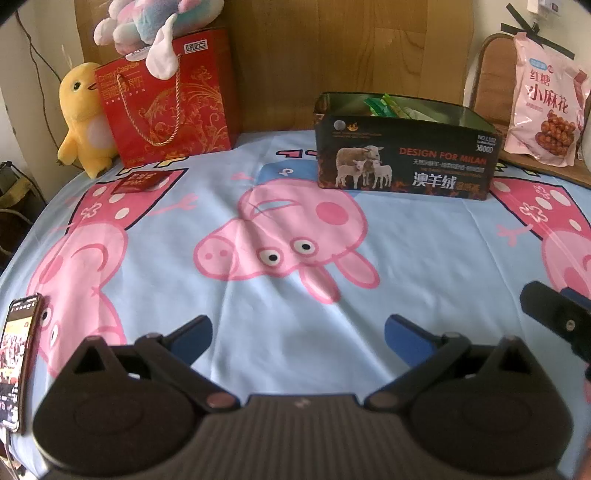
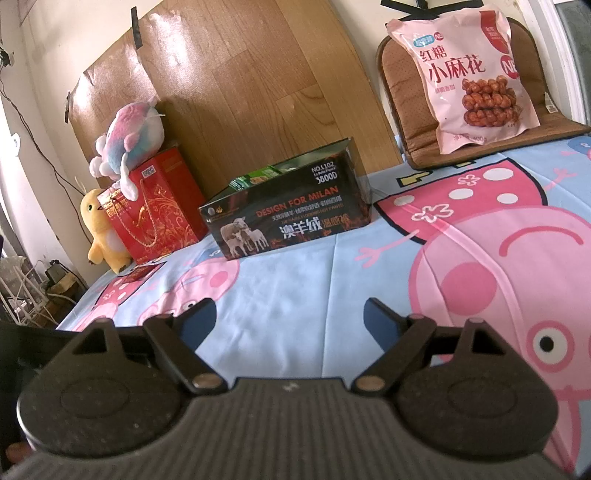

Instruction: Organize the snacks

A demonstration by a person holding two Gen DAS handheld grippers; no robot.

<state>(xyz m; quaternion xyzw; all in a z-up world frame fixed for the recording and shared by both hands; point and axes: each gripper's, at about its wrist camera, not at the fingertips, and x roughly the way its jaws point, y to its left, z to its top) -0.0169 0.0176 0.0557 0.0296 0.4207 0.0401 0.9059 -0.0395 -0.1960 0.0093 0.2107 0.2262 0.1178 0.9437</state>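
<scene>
A dark open box [image 1: 406, 158] with sheep pictures stands at the back of the bed; green snack packets [image 1: 384, 105] stick out of it. It also shows in the right wrist view [image 2: 288, 218]. A small red snack packet [image 1: 138, 182] lies flat on the sheet at the left, also seen in the right wrist view [image 2: 138, 273]. A big pink snack bag [image 1: 545, 99] leans on a brown cushion at the right [image 2: 476, 74]. My left gripper [image 1: 297, 332] is open and empty above the sheet. My right gripper [image 2: 290, 317] is open and empty; its finger shows at the left wrist view's right edge [image 1: 554, 314].
A red gift bag [image 1: 170, 103] with a pastel plush [image 1: 147, 22] on top and a yellow plush chick [image 1: 83, 114] stand at the back left. A phone [image 1: 18, 358] lies at the left edge. A brown cushion [image 2: 406, 122] and wooden board [image 2: 240, 74] line the back.
</scene>
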